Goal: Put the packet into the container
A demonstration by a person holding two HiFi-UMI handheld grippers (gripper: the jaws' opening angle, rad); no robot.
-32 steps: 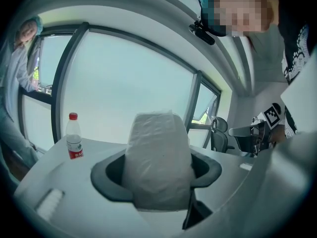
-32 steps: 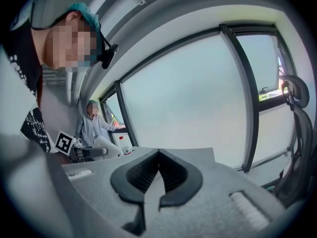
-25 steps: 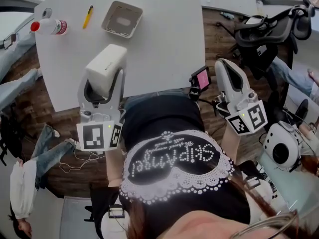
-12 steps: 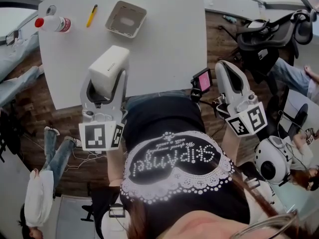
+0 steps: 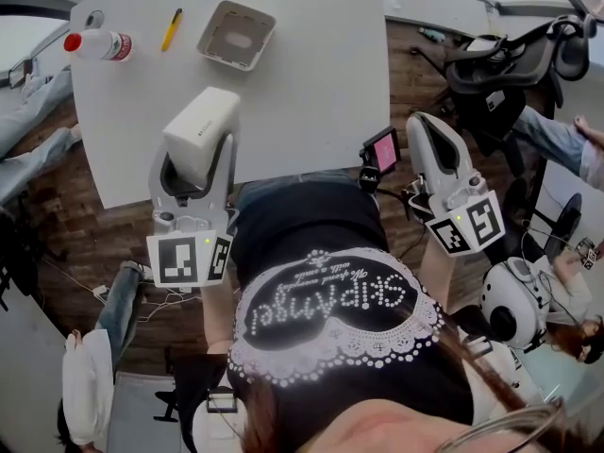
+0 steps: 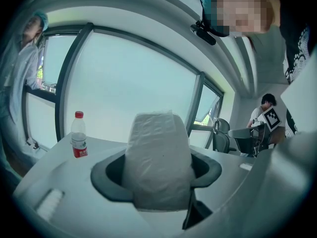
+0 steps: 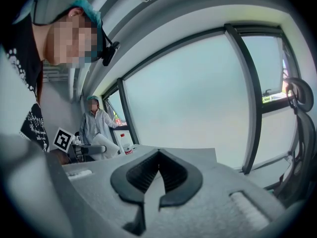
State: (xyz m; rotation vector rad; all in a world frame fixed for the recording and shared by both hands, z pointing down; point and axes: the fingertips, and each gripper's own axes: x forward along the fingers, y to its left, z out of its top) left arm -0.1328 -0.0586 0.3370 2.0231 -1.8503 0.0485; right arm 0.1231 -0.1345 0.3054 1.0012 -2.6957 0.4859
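Note:
A white plastic-wrapped packet (image 5: 201,121) is clamped in my left gripper (image 5: 195,159), which is shut on it and held above the near part of the white table (image 5: 311,92). In the left gripper view the packet (image 6: 157,157) stands upright between the dark pads and hides the gap of the left gripper (image 6: 156,175). The container (image 5: 236,36), a shallow grey square tray, lies at the table's far side, well beyond the packet. My right gripper (image 5: 427,130) hangs off the table's right edge, over the wooden floor. Seen in its own view, the right gripper (image 7: 157,175) is shut and holds nothing.
A water bottle (image 5: 94,43) with a red cap and a yellow pen (image 5: 171,28) lie at the table's far left. A small device with a pink screen (image 5: 381,151) sits by the table's right corner. Office chairs (image 5: 510,64) and people stand around the table.
Both grippers have stayed almost in place and the packet is still held. A person on the floor at the left has shifted.

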